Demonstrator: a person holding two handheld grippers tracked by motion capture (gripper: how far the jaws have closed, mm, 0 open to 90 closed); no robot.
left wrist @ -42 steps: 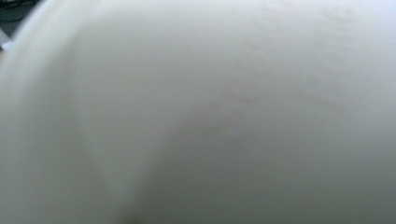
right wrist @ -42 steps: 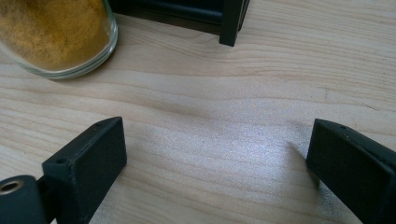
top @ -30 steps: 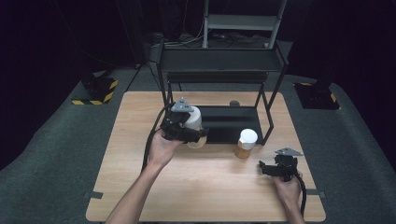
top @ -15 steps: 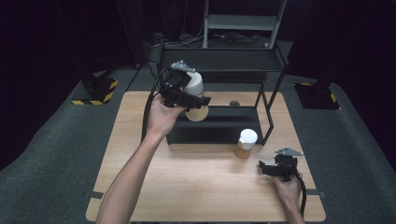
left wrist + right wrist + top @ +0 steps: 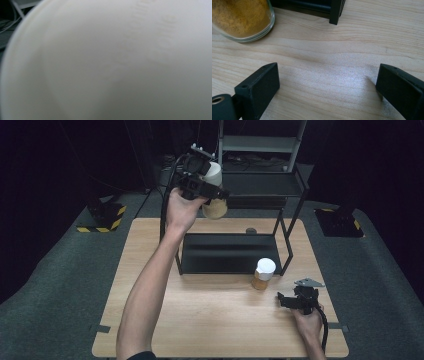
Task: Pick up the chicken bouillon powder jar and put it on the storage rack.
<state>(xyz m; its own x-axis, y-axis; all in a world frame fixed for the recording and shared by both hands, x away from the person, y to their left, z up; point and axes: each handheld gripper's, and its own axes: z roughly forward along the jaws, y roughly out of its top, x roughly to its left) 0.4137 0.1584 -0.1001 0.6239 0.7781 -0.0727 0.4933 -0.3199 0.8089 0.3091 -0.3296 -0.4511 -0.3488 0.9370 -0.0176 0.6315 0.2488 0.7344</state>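
Note:
My left gripper (image 5: 206, 189) is raised in front of the black rack's top shelf (image 5: 260, 186), shut on a jar (image 5: 215, 208) of orange-brown powder with a white lid. That lid (image 5: 112, 62) sits right against the lens in the left gripper view, blurred. A second jar (image 5: 262, 274) of the same kind stands on the wooden table (image 5: 210, 320) by the rack's front right leg. My right gripper (image 5: 285, 300) rests low on the table at the right, open, with bare wood between its jaws (image 5: 328, 80). The standing jar (image 5: 242, 17) lies ahead to its left.
The rack's lower shelf (image 5: 225, 252) is a bare black tray on the table. One rack leg (image 5: 336, 11) stands just ahead of the right gripper. A small dark round object (image 5: 251, 230) lies behind the rack. Yellow-black striped bases (image 5: 102, 220) sit on the floor.
My left hand has lifted the jar from the lower shelf's level up and back to the height of the top shelf. The right gripper has stayed where it was.

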